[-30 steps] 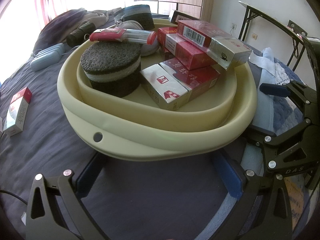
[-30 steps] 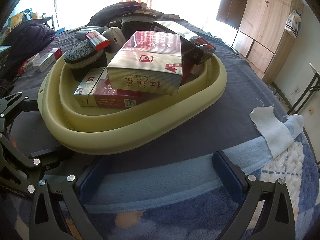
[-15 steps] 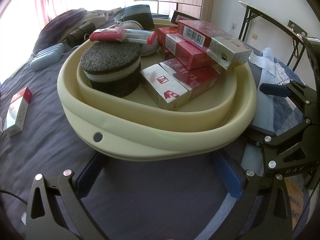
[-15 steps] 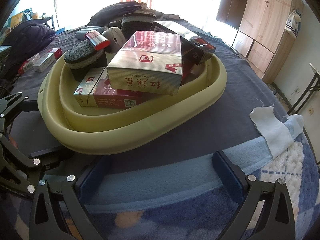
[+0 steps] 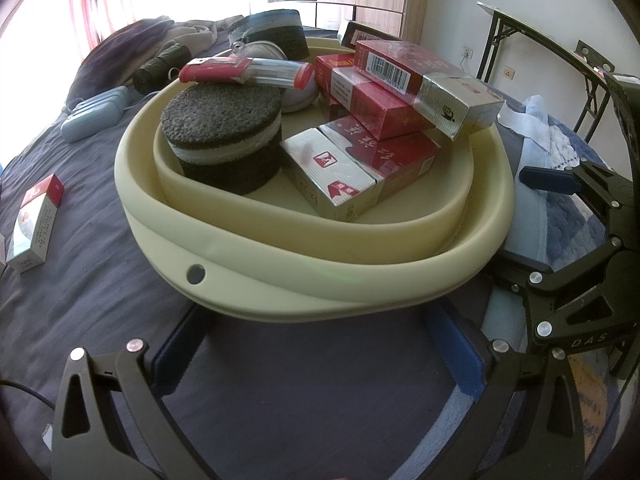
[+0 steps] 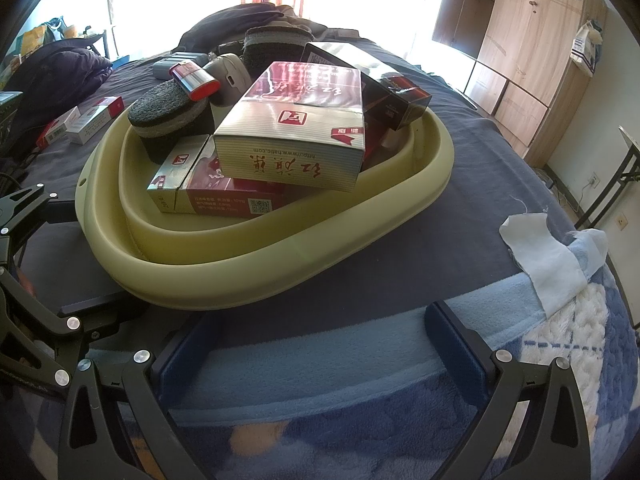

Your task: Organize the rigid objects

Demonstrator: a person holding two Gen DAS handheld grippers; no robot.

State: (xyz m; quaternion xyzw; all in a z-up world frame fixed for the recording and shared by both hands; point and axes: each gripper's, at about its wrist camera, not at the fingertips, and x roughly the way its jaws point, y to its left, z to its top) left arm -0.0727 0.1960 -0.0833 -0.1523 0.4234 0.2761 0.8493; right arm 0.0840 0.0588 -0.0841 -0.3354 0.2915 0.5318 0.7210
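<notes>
A cream oval basin sits on the bed. It holds several red and silver cigarette boxes, a round black sponge block and a red and clear lighter. My left gripper is open and empty just in front of the basin's near rim. My right gripper is open and empty in front of the basin's other side. Each gripper shows at the edge of the other's view.
Loose cigarette packs lie on the dark blanket left of the basin. A pale blue case, a second sponge block and dark clothes lie behind. A white cloth lies on the right. A wardrobe stands beyond.
</notes>
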